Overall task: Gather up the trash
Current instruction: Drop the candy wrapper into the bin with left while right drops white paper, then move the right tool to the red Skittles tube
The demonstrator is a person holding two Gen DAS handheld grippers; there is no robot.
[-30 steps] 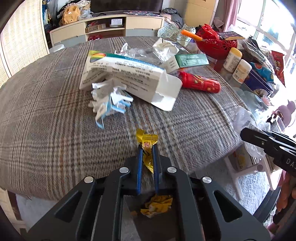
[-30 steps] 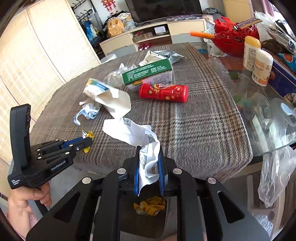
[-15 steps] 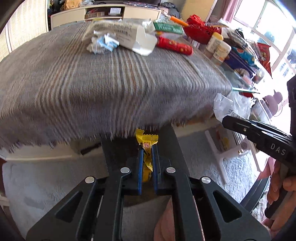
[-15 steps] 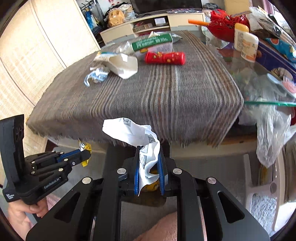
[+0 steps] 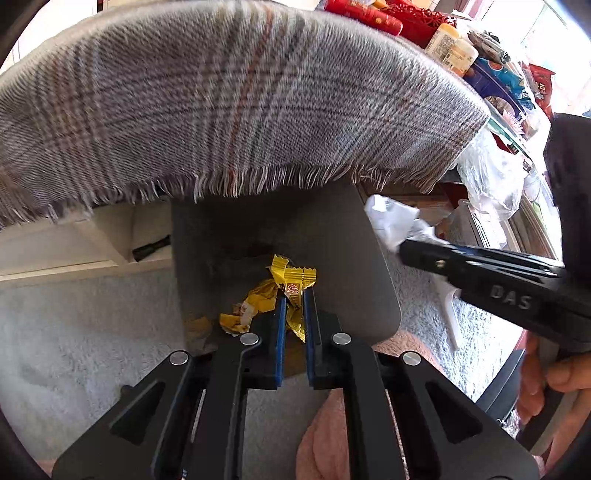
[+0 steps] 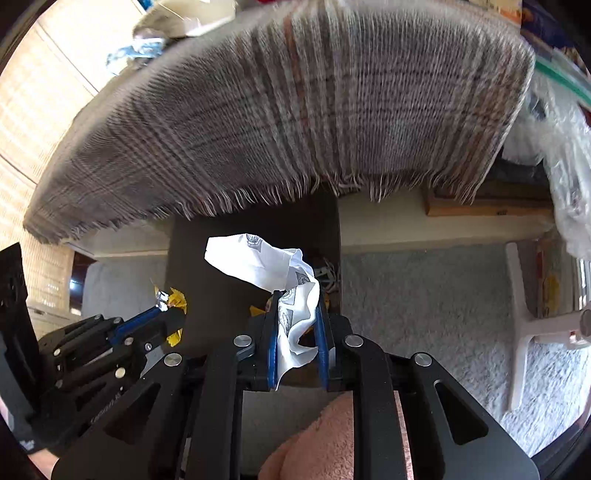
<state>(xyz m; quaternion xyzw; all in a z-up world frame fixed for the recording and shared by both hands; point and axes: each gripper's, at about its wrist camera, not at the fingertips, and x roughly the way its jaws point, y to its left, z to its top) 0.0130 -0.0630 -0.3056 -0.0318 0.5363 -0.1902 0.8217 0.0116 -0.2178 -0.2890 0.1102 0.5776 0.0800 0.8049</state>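
My left gripper (image 5: 293,295) is shut on a yellow candy wrapper (image 5: 295,280), held over the open grey trash bin (image 5: 369,280) that stands under the table's edge. More yellow wrappers (image 5: 247,310) lie inside the bin. My right gripper (image 6: 297,299) is shut on a crumpled white paper (image 6: 258,262), also above the dark bin (image 6: 207,258). In the left wrist view the right gripper (image 5: 406,247) comes in from the right with the white paper (image 5: 395,221) at its tip. In the right wrist view the left gripper (image 6: 164,306) shows at lower left, the yellow wrapper (image 6: 175,299) in it.
A fringed plaid tablecloth (image 5: 240,103) hangs over the table edge just above the bin. Red tube (image 5: 362,14), bottles (image 5: 448,44) and packets sit on the far table. A clear plastic bag (image 5: 487,173) hangs at right. Grey carpet (image 6: 424,295) and a white stool leg (image 6: 521,314) surround the bin.
Both grippers have dropped from above the tabletop to below its edge, over the bin. Each keeps its hold on its piece of trash. The table now fills the upper views.
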